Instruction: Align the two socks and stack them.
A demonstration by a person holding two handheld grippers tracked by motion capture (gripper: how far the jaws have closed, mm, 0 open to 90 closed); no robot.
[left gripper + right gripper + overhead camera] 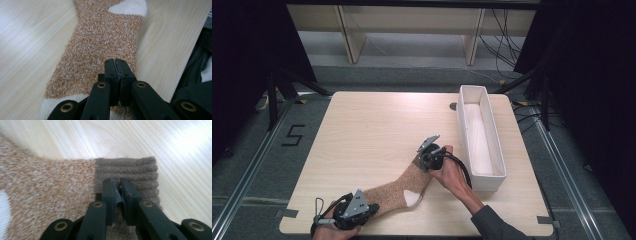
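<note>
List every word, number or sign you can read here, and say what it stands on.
"5": black tape mark on the grey floor, left of the table.
Nothing else readable: sock and white box carry no print.

Sock [398, 191]: fuzzy knit cloth, speckled orange-and-white, matt; plain white knit at heel and toe; ribbed grey-brown knit at the cuff [130, 170]. Table [372, 130]: pale wood-grain surface, smooth, slight sheen under the light. Box [480, 135] at far right: white, smooth, matt walls. Gripper jaws: black, matt, hard plastic look, brass-coloured rivets.
</note>
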